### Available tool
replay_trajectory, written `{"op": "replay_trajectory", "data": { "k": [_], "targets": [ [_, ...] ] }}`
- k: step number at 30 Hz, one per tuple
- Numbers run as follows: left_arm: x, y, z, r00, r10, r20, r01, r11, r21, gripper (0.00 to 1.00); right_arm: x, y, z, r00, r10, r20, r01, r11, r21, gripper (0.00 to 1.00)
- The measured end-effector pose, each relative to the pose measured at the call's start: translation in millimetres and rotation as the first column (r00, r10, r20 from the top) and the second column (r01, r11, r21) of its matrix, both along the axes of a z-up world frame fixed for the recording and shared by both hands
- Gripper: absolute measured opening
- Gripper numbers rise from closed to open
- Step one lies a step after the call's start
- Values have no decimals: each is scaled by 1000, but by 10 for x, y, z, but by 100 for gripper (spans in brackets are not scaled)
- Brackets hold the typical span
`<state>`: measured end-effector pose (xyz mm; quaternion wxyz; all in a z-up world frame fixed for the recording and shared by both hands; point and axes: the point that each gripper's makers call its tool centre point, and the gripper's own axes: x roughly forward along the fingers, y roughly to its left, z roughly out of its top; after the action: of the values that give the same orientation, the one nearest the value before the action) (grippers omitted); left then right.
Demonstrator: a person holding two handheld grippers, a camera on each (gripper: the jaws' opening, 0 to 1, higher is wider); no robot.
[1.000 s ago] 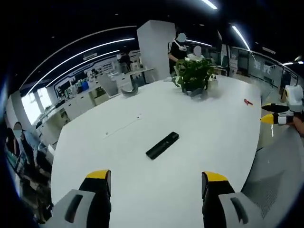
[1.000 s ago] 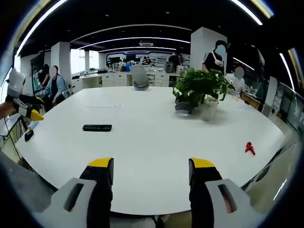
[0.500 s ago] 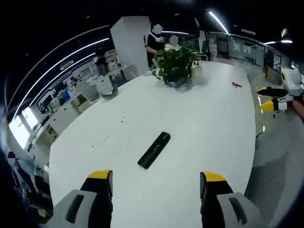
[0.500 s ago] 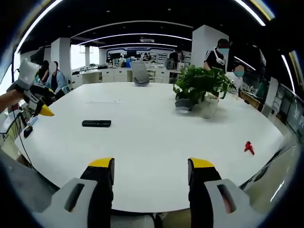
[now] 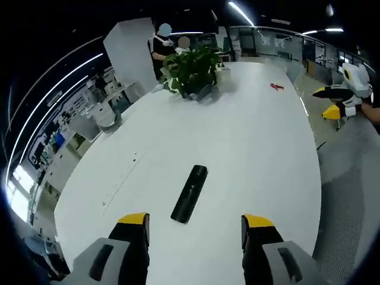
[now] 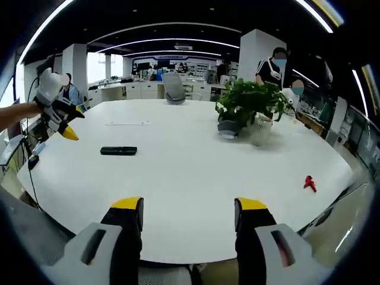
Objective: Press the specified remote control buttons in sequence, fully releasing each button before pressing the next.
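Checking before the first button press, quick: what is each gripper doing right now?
Left gripper: open, holding nothing, above the remote.
Right gripper: open, holding nothing.

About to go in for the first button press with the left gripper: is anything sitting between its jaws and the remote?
Nothing visible does. In the left gripper view the remote lies just beyond the open left gripper, with bare white table between them. The potted plant and small red object sit far beyond it.
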<state>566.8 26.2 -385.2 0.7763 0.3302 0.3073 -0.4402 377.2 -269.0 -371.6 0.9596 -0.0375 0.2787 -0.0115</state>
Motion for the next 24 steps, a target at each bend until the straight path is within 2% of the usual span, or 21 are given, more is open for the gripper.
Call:
{"op": "replay_trajectory", "data": {
  "k": [2,3,6,8,14,16,17,24],
  "targets": [
    [73,-17,-56,1000,-12,-12,12,1000,4,61,-2,3,-11,1000,2,-6,-2,1000,0,64],
    [79,-18,-113,998,-27,-48,28,999,20,61,-3,8,-17,1000,5,-10,-5,1000,-1,64],
    [154,-28,-187,997,-60,-50,62,997,48,59,-3,12,-19,1000,7,-12,-8,1000,-5,64],
    [178,-10,-288,993,-83,-85,91,992,87,57,-4,8,-22,1000,5,-13,-5,1000,-4,64],
    [320,-17,-489,988,-101,-118,116,984,133,54,3,0,-24,1000,1,-14,-1,1000,-3,63],
    [382,-7,-571,985,-108,-135,128,979,156,50,3,7,-34,1000,5,-20,-6,1000,-7,63],
    [410,-11,-603,984,-107,-140,129,979,159,47,4,10,-39,1000,7,-23,-7,1000,-8,63],
    [545,-109,-762,980,-115,-162,140,978,157,47,3,7,-62,999,6,-37,-6,1000,-14,63]
  ]
}}
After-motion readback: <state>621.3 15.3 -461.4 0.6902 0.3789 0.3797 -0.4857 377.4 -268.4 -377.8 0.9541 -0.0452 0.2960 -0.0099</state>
